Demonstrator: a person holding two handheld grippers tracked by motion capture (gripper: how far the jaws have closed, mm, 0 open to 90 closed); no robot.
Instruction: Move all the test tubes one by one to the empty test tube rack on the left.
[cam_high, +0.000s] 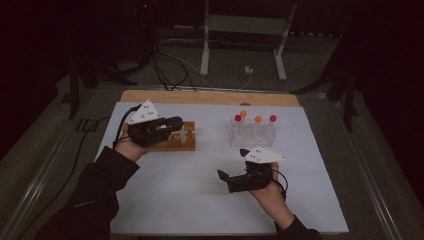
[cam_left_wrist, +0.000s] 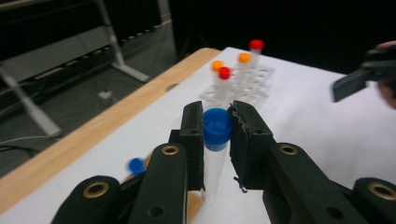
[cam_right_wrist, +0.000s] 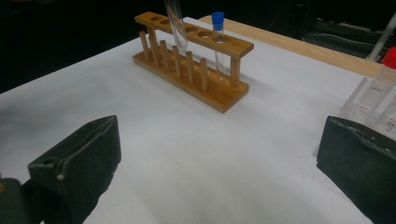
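Observation:
My left gripper (cam_left_wrist: 216, 112) is shut on a clear tube with a blue cap (cam_left_wrist: 217, 126), its pads pressing just below the cap. In the high view this gripper (cam_high: 172, 125) hovers over the wooden rack (cam_high: 175, 143) at the left. From the right gripper view the held tube's lower end (cam_right_wrist: 176, 25) hangs at the top bar of the wooden rack (cam_right_wrist: 196, 79). A second blue-capped tube (cam_right_wrist: 217, 42) stands in an end hole. My right gripper (cam_high: 233, 163) stands open and empty, low over the white mat; its own view (cam_right_wrist: 219, 140) shows the jaws wide apart.
A clear plastic rack (cam_high: 252, 132) with several red- and orange-capped tubes stands at the back right of the white mat (cam_high: 190, 195). A wooden table edge (cam_high: 210, 97) runs behind it. Cables and a metal stand lie on the floor beyond.

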